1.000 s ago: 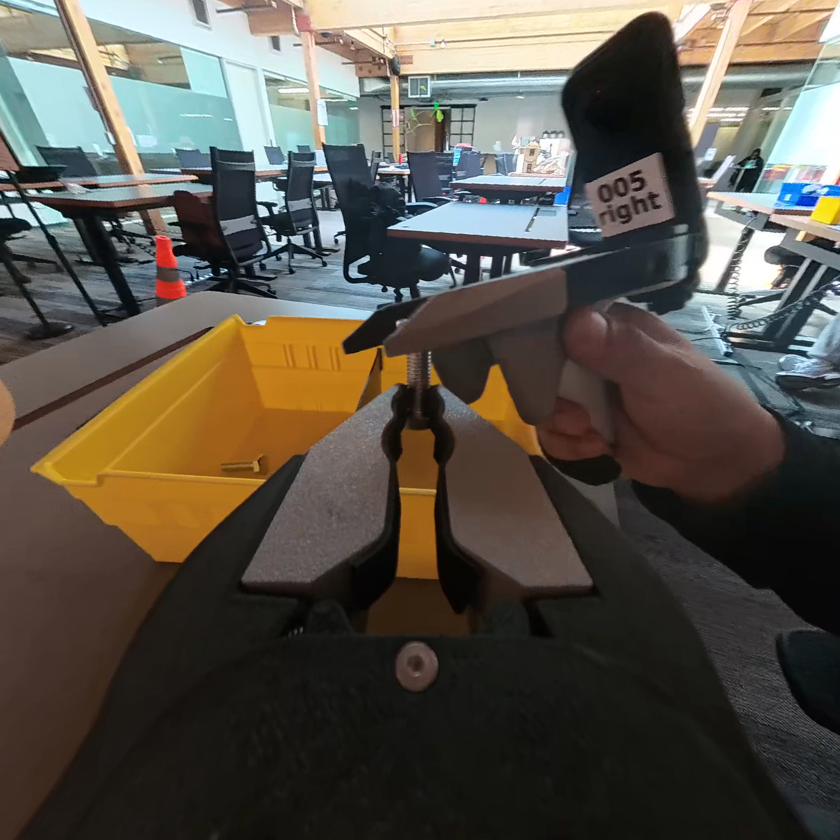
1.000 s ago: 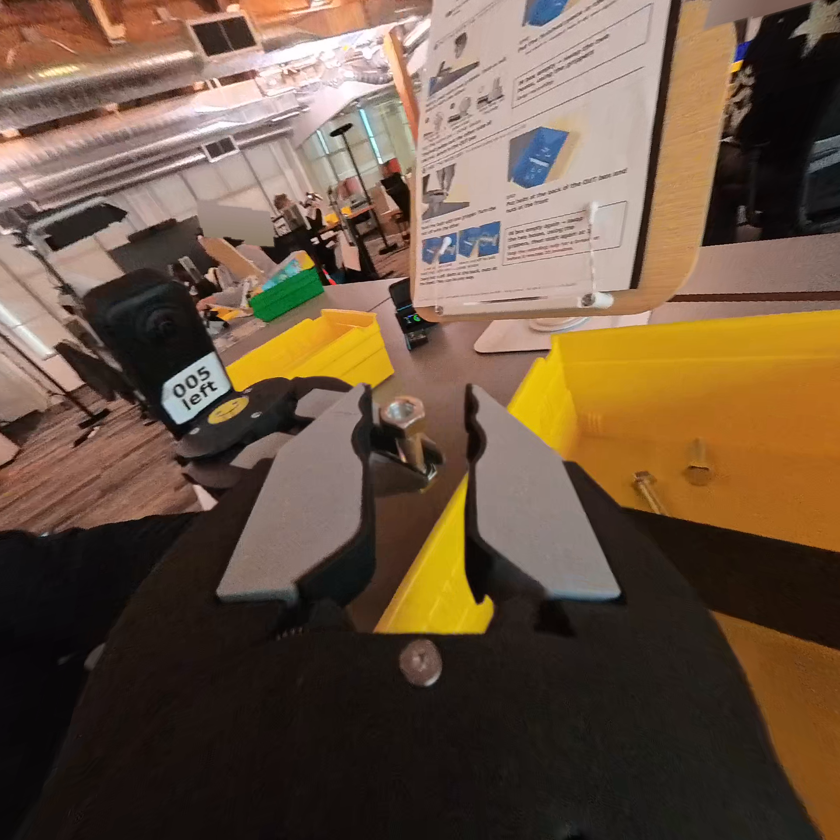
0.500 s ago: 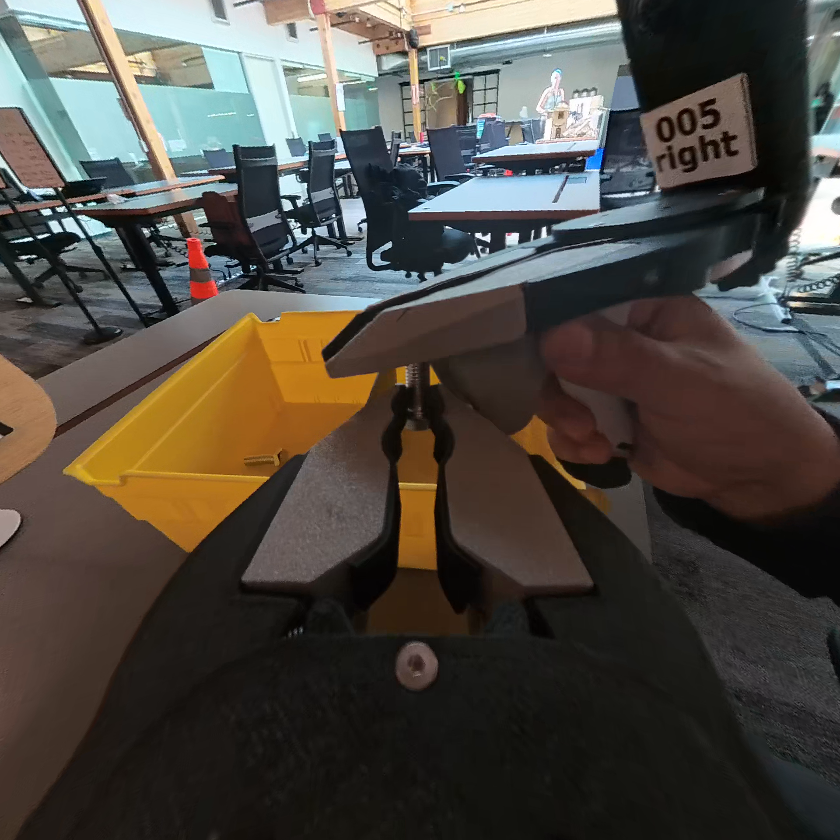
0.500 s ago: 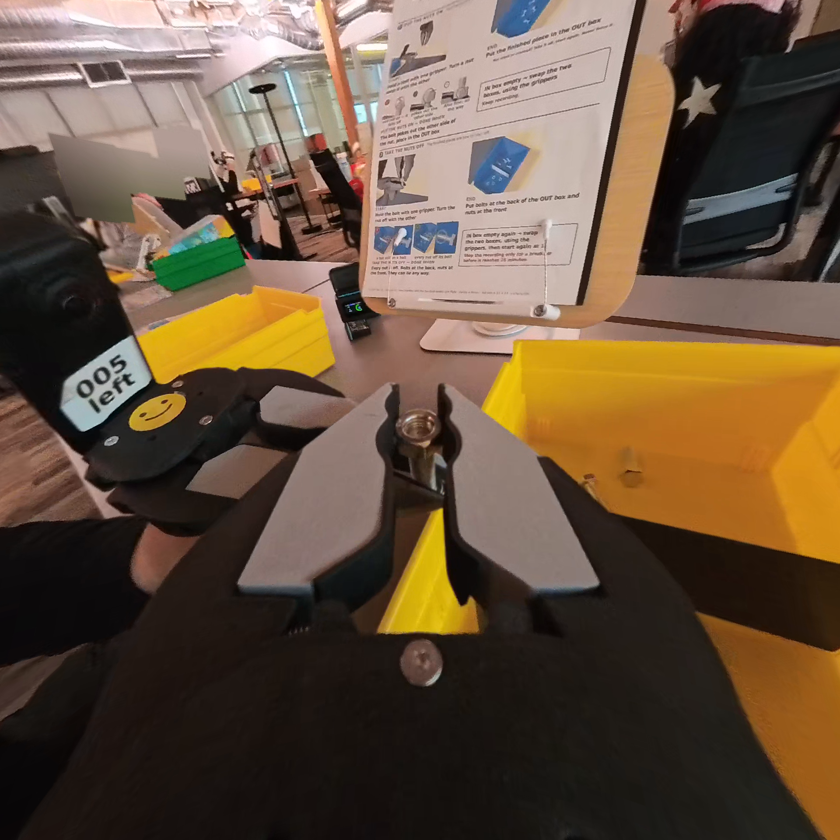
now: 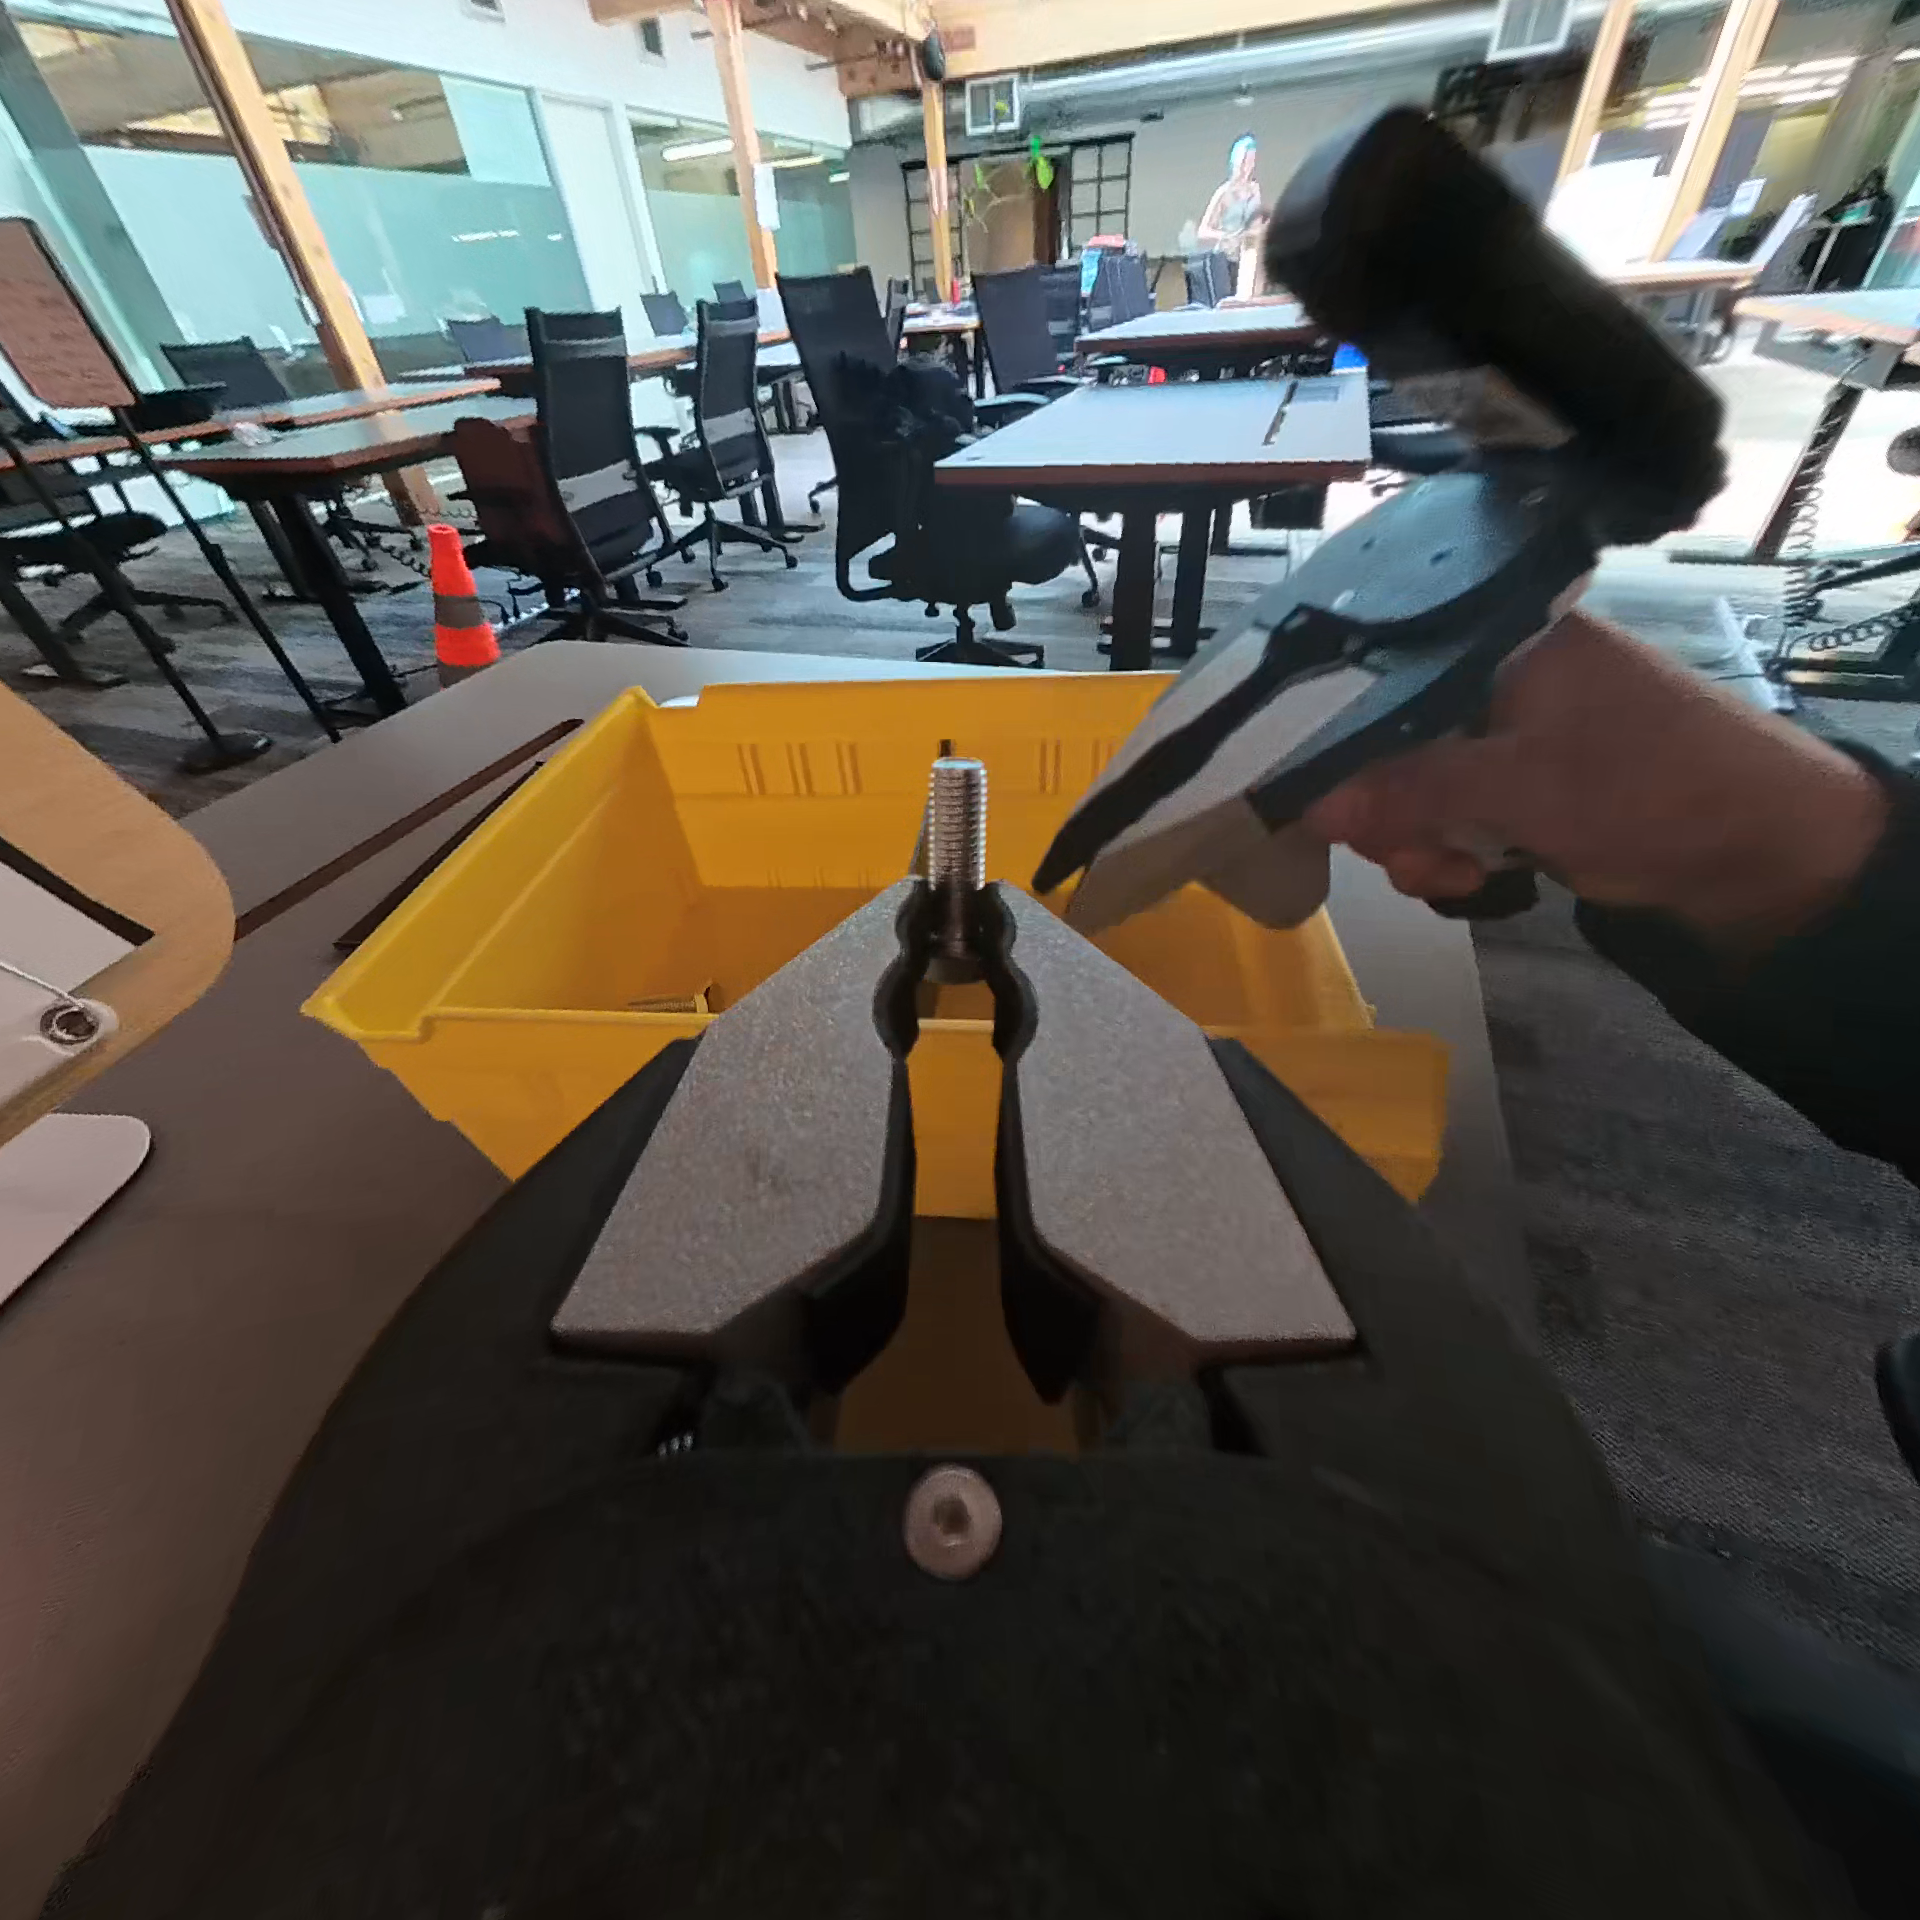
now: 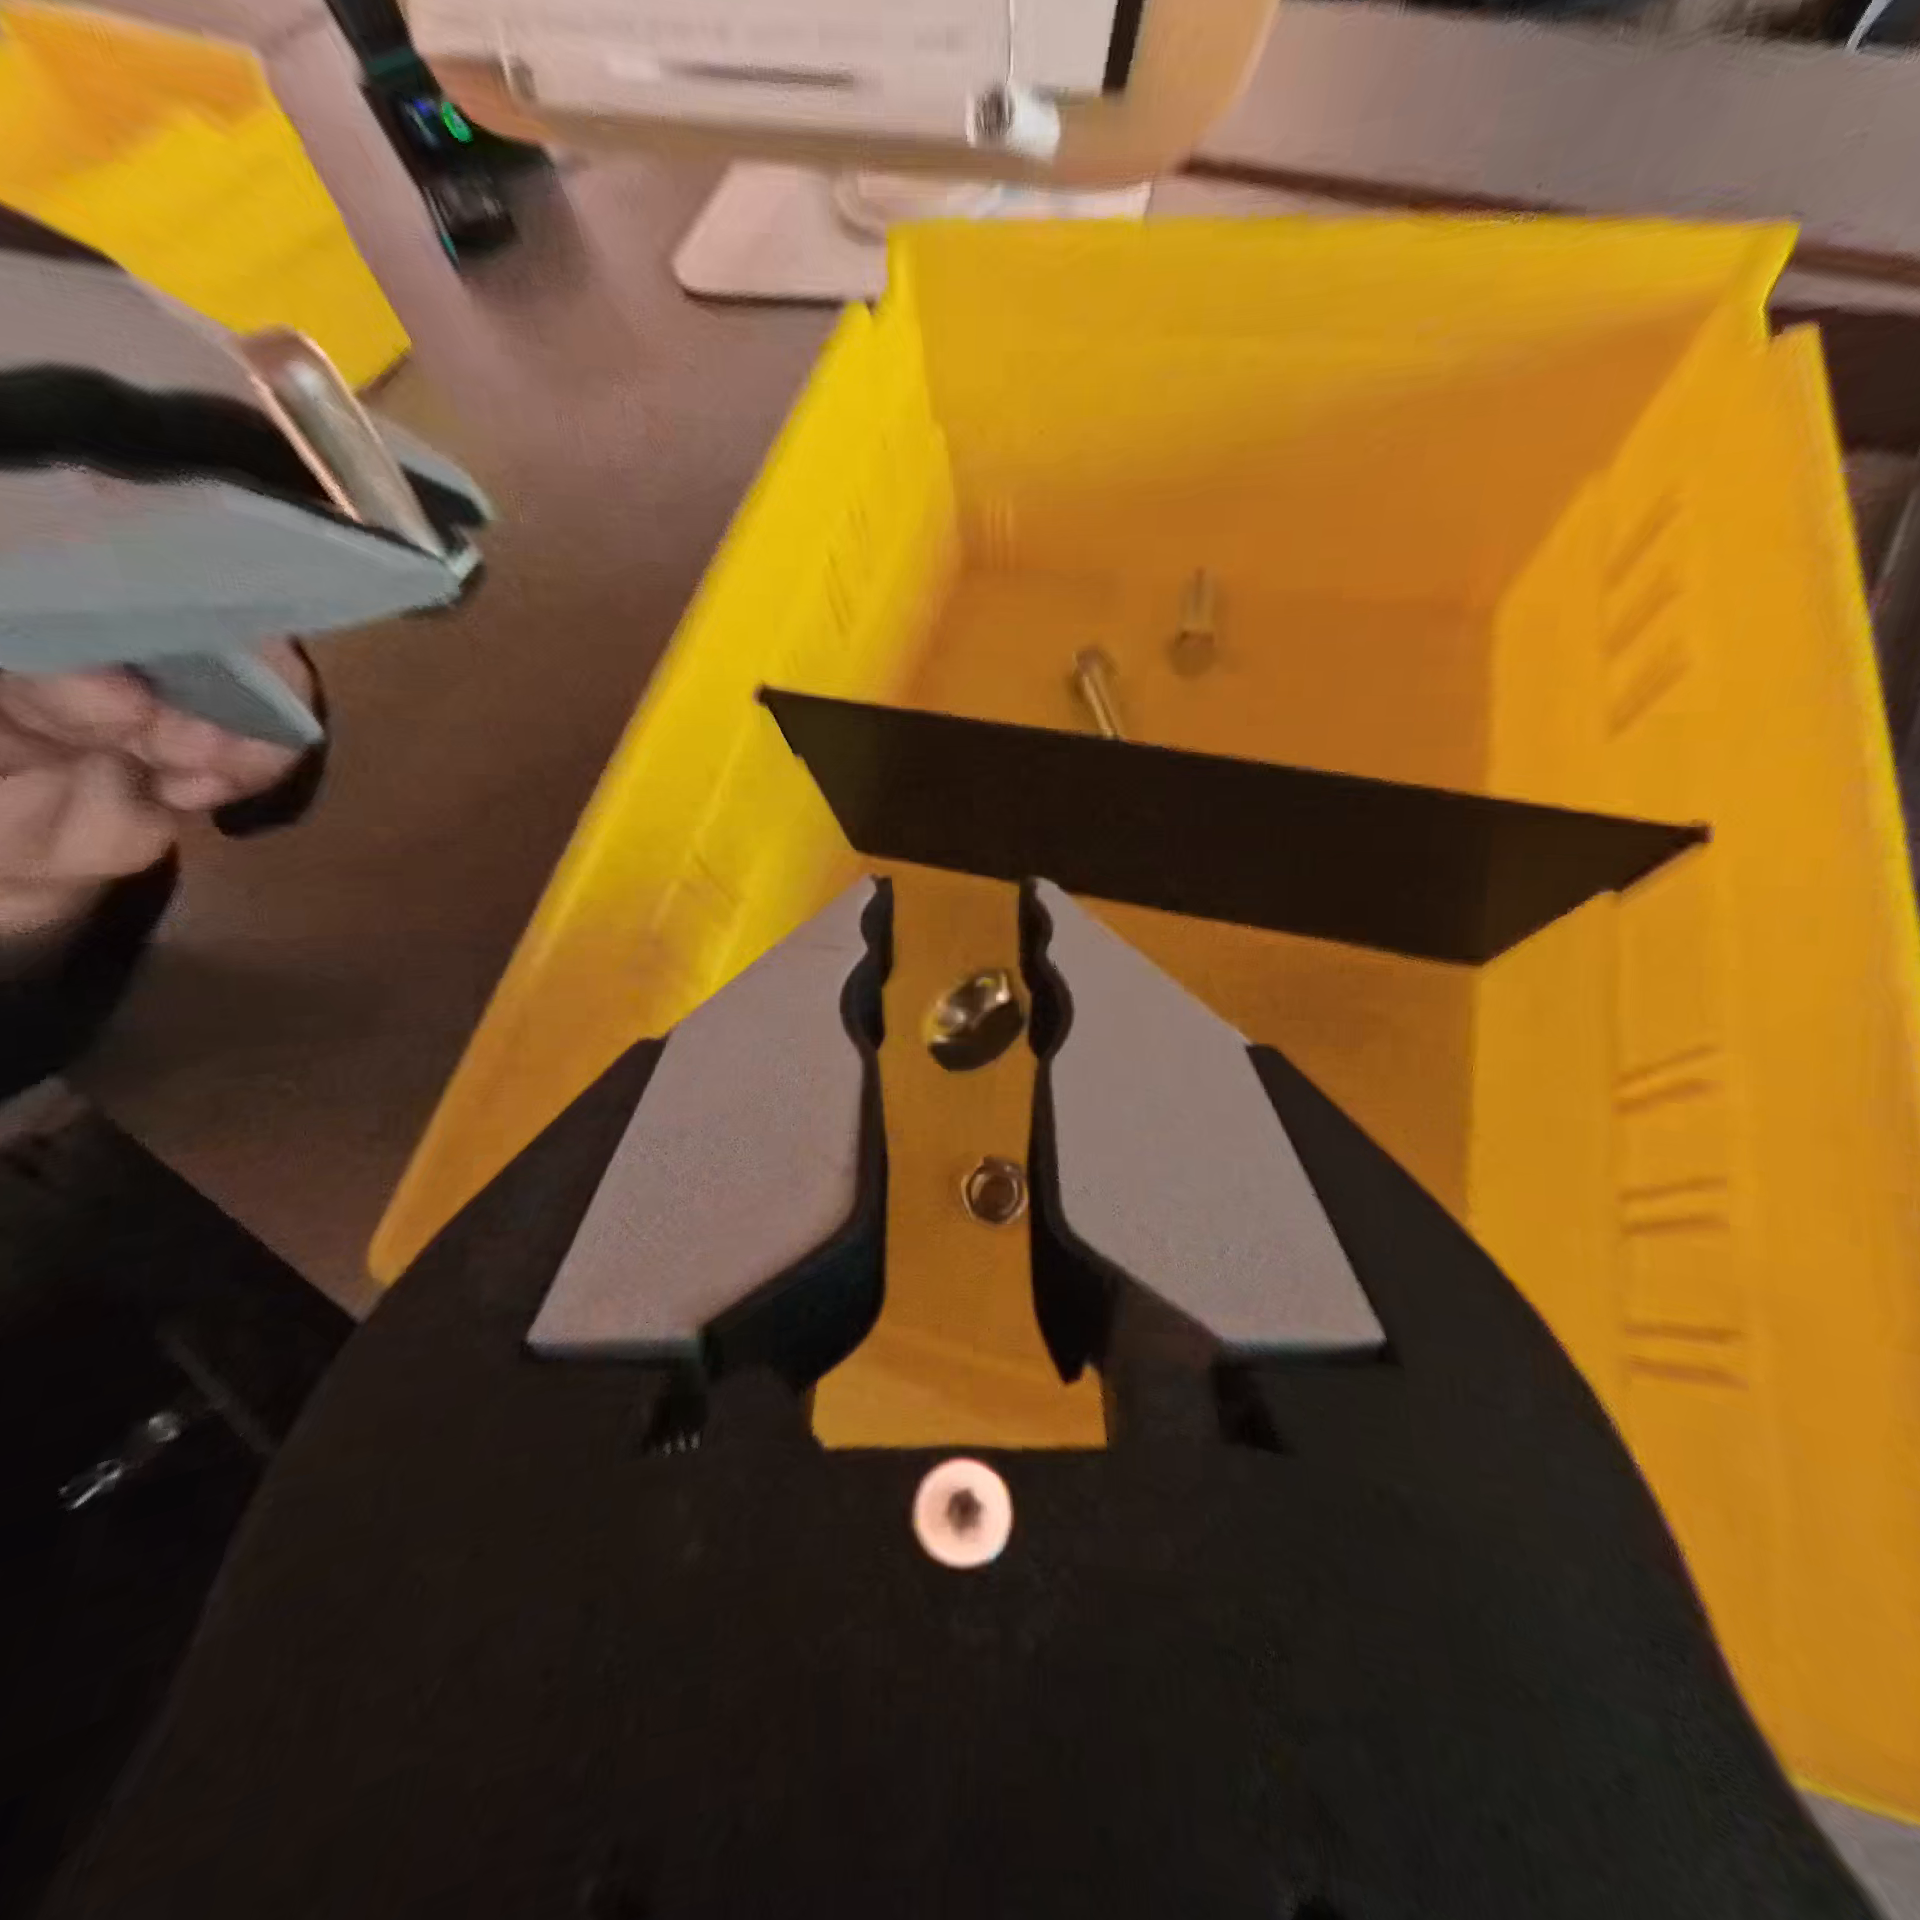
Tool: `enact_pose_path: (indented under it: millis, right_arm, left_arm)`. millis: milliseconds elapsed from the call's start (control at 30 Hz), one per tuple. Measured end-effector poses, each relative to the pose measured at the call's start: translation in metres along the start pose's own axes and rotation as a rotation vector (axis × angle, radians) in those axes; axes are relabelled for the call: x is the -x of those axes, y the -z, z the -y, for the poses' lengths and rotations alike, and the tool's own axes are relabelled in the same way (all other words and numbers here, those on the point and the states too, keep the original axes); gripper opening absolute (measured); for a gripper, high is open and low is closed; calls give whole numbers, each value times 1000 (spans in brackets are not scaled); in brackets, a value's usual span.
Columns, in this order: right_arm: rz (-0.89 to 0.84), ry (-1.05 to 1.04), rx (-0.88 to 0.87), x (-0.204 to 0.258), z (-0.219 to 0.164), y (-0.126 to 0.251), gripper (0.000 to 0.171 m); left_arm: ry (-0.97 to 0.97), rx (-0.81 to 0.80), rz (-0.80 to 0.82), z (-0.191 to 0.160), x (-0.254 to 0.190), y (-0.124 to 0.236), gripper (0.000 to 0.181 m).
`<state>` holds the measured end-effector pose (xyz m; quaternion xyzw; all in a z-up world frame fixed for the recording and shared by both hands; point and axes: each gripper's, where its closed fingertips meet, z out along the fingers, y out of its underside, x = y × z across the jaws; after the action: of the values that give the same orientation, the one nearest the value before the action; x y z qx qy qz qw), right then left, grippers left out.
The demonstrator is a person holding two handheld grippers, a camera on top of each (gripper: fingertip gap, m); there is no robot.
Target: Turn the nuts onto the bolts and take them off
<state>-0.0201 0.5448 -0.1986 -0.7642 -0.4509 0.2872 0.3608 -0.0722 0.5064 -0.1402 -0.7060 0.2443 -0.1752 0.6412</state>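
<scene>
The left gripper (image 5: 956, 940) has its fingers closed on a silver bolt (image 5: 956, 831). The bolt stands upright, its threaded end pointing up and bare, with no nut on it. It is held above the near wall of a yellow bin (image 5: 727, 1039) that stands on the dark tabletop (image 5: 260, 1195).

In the left wrist view, the right gripper (image 5: 1070, 894) comes from the right side, held by a hand (image 5: 1621, 790). Its tips point down into the bin, just beside the bolt but not touching it.

In the right wrist view, the right gripper (image 6: 956, 925) looks down into the same bin (image 6: 1662, 727), and its fingers stand apart with nothing between them. This view is a little blurred. A black divider (image 6: 1226, 831) crosses the bin. In the near compartment there are two nuts: a tilted nut (image 6: 975, 1023) that shows in the gap between the fingers, and a flat nut (image 6: 992, 1190) nearer to the camera. I cannot tell if the tilted nut is on the bin floor or in the air. Behind the divider two brass-coloured bolts (image 6: 1101, 696) lie on the floor of the far compartment.

At the left edge of this view the left gripper (image 6: 457, 540) is seen with the bolt (image 6: 343, 447) in its grip, over the tabletop (image 6: 499, 727) beside the bin. A second yellow bin (image 6: 208, 208) stands farther back on the left.
</scene>
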Motion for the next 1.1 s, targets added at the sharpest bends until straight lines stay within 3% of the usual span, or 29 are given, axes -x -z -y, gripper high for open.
enact_pose_path:
  millis: [100, 167, 267, 367, 500, 567, 700, 833, 933, 1100]
  right_arm:
    - [-9, -18, 6, 0, -8, 1, 33]
    - [53, -20, -128, 13, 13, 14, 31]
    - [281, -21, -328, 60, 52, 37, 26]
    - [343, -2, -372, 82, 68, 34, 34]
    - [359, 30, -310, 93, 68, 11, 8]
    - [337, 40, -302, 87, 74, 5, 7]
    - [5, 114, -164, 20, 97, -26, 7]
    - [-90, 90, 206, -25, 75, -72, 11]
    - [-128, 126, 132, -23, 86, -63, 17]
    - [-7, 160, -29, 23, 82, -26, 26]
  left_arm:
    - [11, -6, -32, 0, -2, 1, 7]
    - [7, -4, -34, -2, -3, 0, 7]
    - [-22, -20, -49, -1, -10, -2, 6]
    - [-35, -38, -89, 0, -21, -3, 6]
    - [-27, -24, -52, -1, -16, -3, 6]
    - [15, -42, -2, 2, -5, 1, 7]
    - [15, -28, 127, 10, 14, 26, 13]
    - [53, 59, 111, 19, 7, 68, 30]
    - [7, 99, 184, 46, 16, 123, 47]
    - [-130, 180, 528, 86, 94, 257, 36]
